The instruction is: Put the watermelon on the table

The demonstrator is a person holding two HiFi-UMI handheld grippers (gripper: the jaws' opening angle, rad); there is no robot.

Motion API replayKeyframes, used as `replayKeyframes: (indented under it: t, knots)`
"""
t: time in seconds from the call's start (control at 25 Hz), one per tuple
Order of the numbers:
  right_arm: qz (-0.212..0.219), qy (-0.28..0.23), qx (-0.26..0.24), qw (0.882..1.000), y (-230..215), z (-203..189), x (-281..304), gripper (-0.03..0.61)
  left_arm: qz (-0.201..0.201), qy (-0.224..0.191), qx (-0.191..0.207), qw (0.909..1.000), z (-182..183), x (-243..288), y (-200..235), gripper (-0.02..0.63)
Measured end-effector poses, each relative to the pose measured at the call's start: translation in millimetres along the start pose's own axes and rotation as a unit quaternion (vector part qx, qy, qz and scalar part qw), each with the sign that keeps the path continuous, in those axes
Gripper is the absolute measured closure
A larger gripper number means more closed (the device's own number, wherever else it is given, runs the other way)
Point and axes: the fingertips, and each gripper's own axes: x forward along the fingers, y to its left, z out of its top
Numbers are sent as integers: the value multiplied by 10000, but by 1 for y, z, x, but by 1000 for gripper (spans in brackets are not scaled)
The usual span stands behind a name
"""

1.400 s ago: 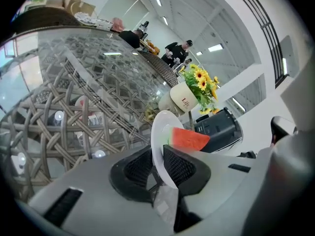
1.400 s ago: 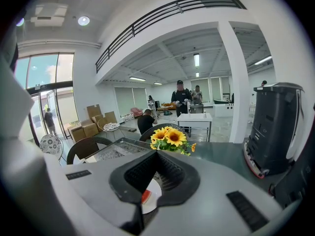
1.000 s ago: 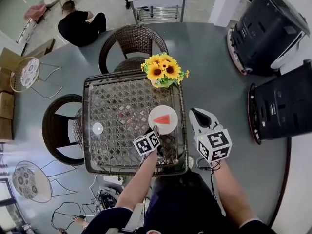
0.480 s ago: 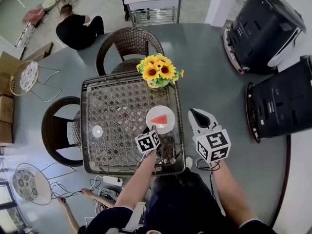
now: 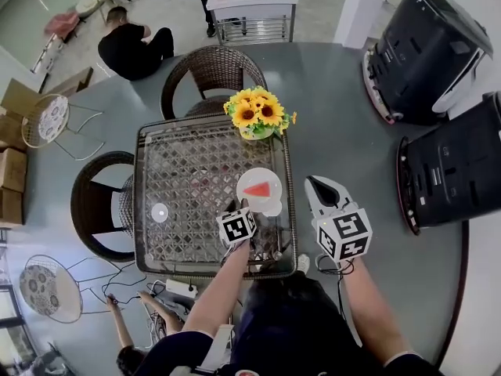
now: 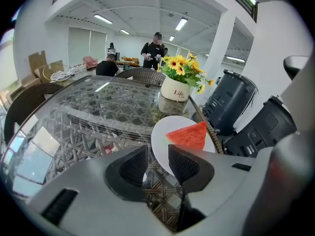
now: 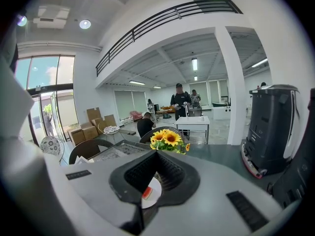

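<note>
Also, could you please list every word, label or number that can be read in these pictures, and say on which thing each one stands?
"Life": on the white flower pot that holds the sunflowers, seen in the left gripper view.
Any smaller print under that word is too small to read.
Marker cubes: only black-and-white square patterns, no letters or numbers.
Nothing else can be read.
</note>
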Motion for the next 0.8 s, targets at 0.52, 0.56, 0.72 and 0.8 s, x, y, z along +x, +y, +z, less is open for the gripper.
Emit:
replayKeyframes:
  t: [0.52,0.56,0.72,0.8]
  knots:
    - [316,-277,-39,9991,26,9,-15,575,-783,-1541,965,9802,74,-104,-36,495]
    - [357,-296,-47,9989,28,10,-16,575,-817,-1636,1048,9775,78,-112,-39,495]
    - [502,-386,-57,9980,39,15,-18,575,-926,-1946,1308,9677,90,-142,-50,500]
    - [563,-436,-46,9975,45,19,-21,575,-972,-2112,1424,9621,95,-159,-55,516]
